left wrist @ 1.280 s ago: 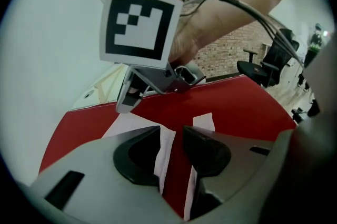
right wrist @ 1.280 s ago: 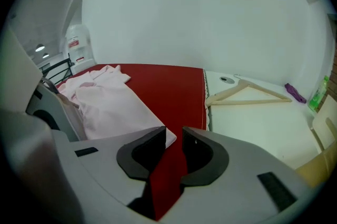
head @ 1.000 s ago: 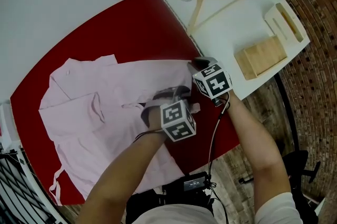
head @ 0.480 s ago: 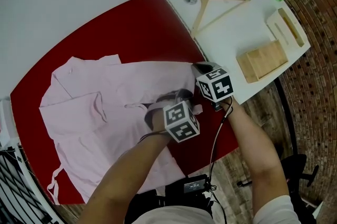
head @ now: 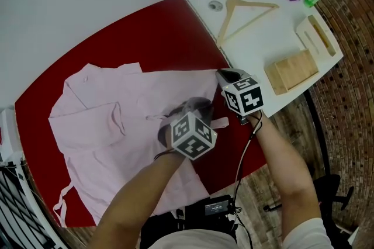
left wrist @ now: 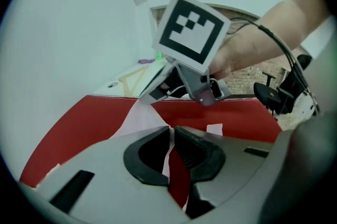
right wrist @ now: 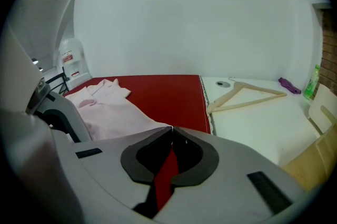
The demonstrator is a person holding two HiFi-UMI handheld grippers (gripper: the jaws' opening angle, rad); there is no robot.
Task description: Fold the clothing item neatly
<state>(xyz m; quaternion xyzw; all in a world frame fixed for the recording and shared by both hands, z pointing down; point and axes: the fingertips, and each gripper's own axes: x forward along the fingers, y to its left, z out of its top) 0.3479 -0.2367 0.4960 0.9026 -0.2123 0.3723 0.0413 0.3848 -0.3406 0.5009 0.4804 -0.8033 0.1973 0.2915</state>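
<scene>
The pink shirt [head: 111, 125] lies spread on the red cloth [head: 152, 31], filling the head view from centre out toward 8 o'clock, collar toward 10 o'clock. Both grippers sit at the shirt's 3 o'clock edge. The left gripper [left wrist: 171, 133] has just been closing its jaws; a strip of shirt fabric sits pinched between them. The right gripper [right wrist: 171, 129], at 1 o'clock from the left one, is clenched on the shirt's corner, the fabric running up to its jaw tips. A wooden hanger [head: 245, 14] rests on the white table [head: 263, 43] at 1 o'clock, well apart from the shirt.
</scene>
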